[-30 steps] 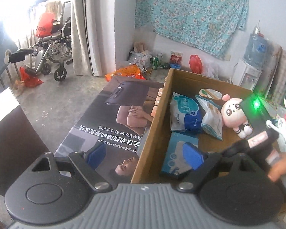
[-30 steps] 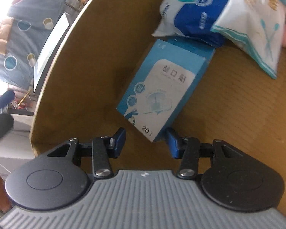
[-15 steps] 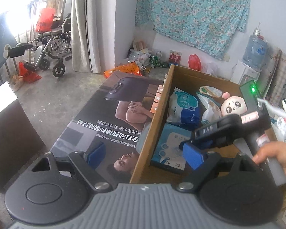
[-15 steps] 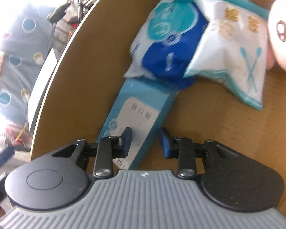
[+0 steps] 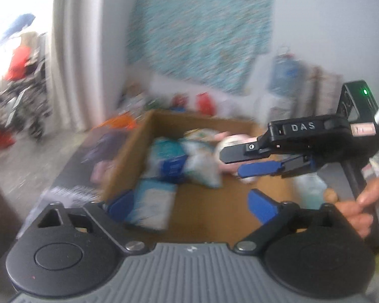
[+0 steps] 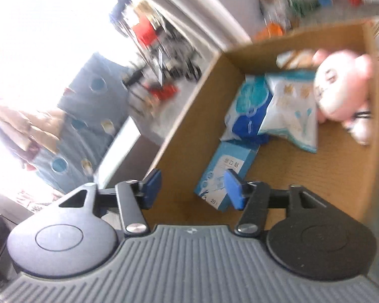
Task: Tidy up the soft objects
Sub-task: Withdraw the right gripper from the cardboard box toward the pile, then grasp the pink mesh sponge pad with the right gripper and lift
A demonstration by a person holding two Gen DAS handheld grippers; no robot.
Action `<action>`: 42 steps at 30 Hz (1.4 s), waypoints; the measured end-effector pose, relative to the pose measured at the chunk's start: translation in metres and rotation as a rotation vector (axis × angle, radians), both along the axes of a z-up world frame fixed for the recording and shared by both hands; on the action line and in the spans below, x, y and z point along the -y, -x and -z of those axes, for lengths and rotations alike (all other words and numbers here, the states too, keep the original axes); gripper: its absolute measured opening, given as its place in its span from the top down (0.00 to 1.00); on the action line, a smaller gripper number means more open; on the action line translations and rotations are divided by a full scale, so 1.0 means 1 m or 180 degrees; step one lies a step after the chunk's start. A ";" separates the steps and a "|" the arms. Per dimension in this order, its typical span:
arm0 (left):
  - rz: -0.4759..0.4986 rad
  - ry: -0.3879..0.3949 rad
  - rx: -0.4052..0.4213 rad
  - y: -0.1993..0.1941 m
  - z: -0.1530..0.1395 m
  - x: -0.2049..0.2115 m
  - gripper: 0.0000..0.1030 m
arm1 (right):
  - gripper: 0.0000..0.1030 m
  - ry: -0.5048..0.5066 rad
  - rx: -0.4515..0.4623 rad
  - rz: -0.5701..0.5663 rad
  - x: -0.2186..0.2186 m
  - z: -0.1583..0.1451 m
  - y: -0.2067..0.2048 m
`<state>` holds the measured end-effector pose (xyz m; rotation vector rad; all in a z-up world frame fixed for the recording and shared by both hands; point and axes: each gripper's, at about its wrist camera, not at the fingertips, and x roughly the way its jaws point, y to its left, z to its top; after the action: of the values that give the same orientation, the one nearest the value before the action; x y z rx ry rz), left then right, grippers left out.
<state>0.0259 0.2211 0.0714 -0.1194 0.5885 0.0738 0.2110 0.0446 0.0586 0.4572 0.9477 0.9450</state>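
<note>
Just let go of blue box (image 6: 226, 174): half a sec ago right tongs (image 6: 193, 189) sat low astride its near end, jaws narrow; now lifted up and back above the cardboard box (image 6: 179, 136), jaws opening, nothing between them. Blue box left lying flat on floor of cardboard box, along left wall, near end toward cam. Means that item looks placed; right hand free for next one.

Left tongs (image 5: 189, 205) shifted sideways since a sec ago, from over the printed sheet (image 5: 93, 156) beside the box to over the box itself; jaws opening, about as wide as seen, empty. Left view heavily smeared, so detail poor.

Count inside cardboard box, right view:
- 1 blue box, flat
- 1 blue-and-white soft pack (image 6: 249, 111), just behind it, touching
- 1 white-and-teal bag (image 6: 290, 108), leaning over that pack
- 1 pink plush doll (image 6: 341, 88), at right wall
- 1 more small packet (image 6: 294, 59) at far wall, partly hidden, blurry

5 total, all at far/left part; near right floor bare.

Tongs: 2, both empty. Person's hand (image 5: 363, 202) on right handle.

Judged: sorting well along; can't tell if more items wait outside.
</note>
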 end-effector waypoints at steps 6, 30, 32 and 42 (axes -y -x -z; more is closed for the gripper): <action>0.0688 -0.0084 0.0149 0.002 0.003 0.091 0.04 | 0.28 -0.0287 0.0258 0.0511 0.110 0.007 0.067; 0.1944 -0.0039 -0.0100 -0.093 0.089 0.294 0.04 | 0.14 0.1762 0.0783 0.1455 0.333 -0.015 -0.011; 0.1939 -0.0078 -0.0135 -0.091 0.092 0.291 0.04 | 0.14 0.1940 0.0563 0.1341 0.339 0.003 -0.045; 0.1959 0.0002 -0.0215 -0.100 0.096 0.282 0.04 | 0.12 0.2564 -0.0113 0.1140 0.339 0.076 -0.118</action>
<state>0.1257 -0.0613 -0.0244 0.0672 0.6713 -0.5210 0.3292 -0.2943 -0.0173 -0.0498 1.1418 0.1853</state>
